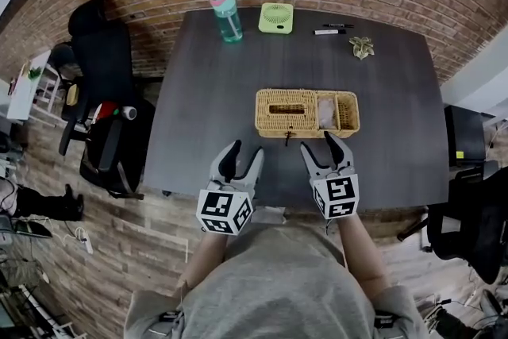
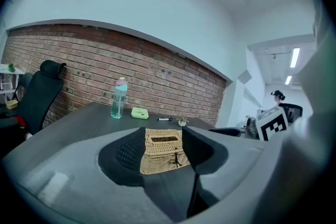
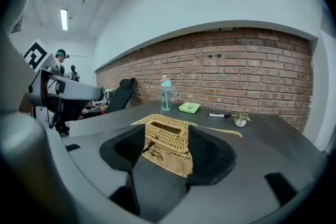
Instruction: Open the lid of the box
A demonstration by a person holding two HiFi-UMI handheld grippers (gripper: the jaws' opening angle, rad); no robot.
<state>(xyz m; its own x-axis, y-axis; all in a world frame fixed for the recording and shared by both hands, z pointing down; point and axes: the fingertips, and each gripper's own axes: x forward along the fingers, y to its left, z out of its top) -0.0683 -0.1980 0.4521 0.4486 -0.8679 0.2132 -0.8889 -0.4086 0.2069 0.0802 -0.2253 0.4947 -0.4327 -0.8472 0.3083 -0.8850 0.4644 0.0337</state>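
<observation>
- Reach first, as I judge it: the left gripper point(image 1: 244, 151) and the right gripper point(image 1: 317, 145) both hover over the near edge of the table point(image 1: 198, 115), short of the box point(image 1: 306, 113) and not touching it.
- Both grippers have their jaws spread wide with nothing between them. Each gripper view shows only the box ahead, framed in the gap.
- I'd deal with the dark tie point(image 1: 290, 136) on the front wall before lifting. It looks like a loop-and-toggle fastening, though it's too small for me to be sure. Pulling the lid against it would likely drag the whole box.
- I'd send one gripper to the tie and then to the lid's front edge. The other I'd rest on the open right-hand part, so the light basket doesn't slide or tip.
- I'd pinch the lid point(image 1: 286, 102) at its front lip and close gently, since woven cane gives. Then I'd swing it up and back toward the far side, where I suppose the hinge is; I can't see one.
- The box sits in the middle of the table with its long side toward me. It is well apart from the bottle point(image 1: 225, 13), the green square gadget point(image 1: 275, 17), the pen point(image 1: 327, 32) and the little plant point(image 1: 362, 48) along the far edge.
- It is tan wickerwork and rectangular. The lid covers the left part, lies shut, and has a long slot in its top.
- To the right of the lid are two open compartments. The one next to the lid holds something pale that I can't identify.
</observation>
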